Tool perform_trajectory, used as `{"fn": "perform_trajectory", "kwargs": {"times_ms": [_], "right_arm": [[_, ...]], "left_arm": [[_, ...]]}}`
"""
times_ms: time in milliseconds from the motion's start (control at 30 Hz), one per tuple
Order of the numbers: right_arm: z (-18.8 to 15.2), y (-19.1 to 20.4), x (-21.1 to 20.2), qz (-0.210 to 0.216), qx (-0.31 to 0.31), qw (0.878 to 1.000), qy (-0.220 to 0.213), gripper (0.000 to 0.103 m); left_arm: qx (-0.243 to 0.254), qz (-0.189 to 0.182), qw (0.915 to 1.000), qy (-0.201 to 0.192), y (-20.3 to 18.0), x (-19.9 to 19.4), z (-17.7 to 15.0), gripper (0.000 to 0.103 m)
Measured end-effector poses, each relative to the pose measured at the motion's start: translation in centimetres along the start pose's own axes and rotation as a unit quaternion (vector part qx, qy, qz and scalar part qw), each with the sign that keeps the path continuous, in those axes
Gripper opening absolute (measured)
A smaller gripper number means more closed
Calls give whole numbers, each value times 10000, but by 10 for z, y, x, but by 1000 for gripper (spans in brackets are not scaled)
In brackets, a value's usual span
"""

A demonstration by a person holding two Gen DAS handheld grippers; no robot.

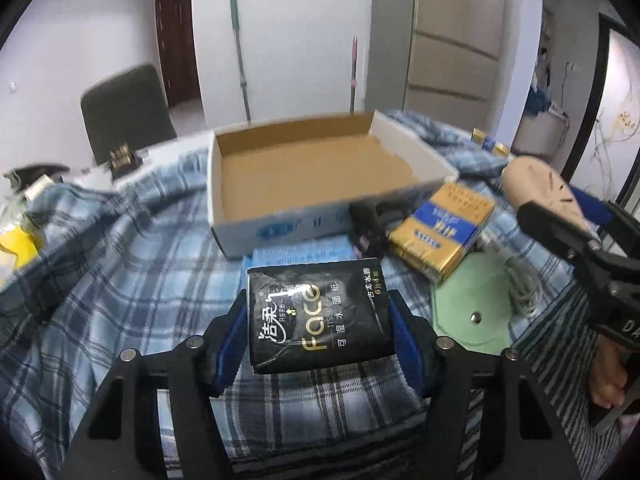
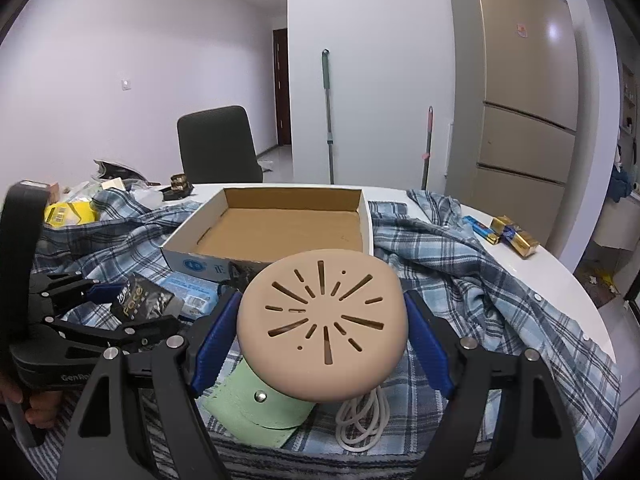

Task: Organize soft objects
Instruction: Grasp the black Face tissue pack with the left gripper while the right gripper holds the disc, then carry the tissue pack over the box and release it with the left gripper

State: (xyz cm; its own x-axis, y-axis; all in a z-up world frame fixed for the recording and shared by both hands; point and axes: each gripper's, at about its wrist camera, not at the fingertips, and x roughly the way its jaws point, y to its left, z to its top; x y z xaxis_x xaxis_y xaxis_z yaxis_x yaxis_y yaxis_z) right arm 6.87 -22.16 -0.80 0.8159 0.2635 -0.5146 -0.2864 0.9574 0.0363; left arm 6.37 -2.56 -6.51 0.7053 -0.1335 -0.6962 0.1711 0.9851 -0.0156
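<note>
Now we hold a black tissue pack [image 1: 318, 318] clamped in the left gripper [image 1: 318, 328] and a tan slotted pad [image 2: 323, 326] pinched in the right gripper [image 2: 324, 336], both lifted just short of the empty cardboard box [image 2: 366, 216]. We should carry each over the near wall and release low, one at a time. Whether the white cord [image 2: 362, 420] is attached under the pad is hidden.

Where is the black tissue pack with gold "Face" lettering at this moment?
The black tissue pack is held between the left gripper fingers, above the plaid cloth, just before the open cardboard box.
</note>
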Motion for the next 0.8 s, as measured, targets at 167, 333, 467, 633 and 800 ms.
{"fn": "perform_trajectory", "kwargs": {"times_ms": [167,333,467,633,800], "right_arm": [[0,4,-10,50,-82,9996,-248,79],[1,5,-19,251,-51,9985,-480,79],[8,2,-35,221,59,9955,-919,79],[32,-1,-52,38,-24,9905,-1374,79],[65,-4,-60,-53,-135,9816,-1902,79]], "left_arm": [[243,52,9955,-915,-8,-34,-2,67],[399,221,9824,-1814,-16,-69,-6,67],[416,251,9681,-2457,-18,-95,-7,67],[121,236,9580,-2857,-14,-116,8,67],[282,412,9375,-3445,-18,-128,30,67]]}}
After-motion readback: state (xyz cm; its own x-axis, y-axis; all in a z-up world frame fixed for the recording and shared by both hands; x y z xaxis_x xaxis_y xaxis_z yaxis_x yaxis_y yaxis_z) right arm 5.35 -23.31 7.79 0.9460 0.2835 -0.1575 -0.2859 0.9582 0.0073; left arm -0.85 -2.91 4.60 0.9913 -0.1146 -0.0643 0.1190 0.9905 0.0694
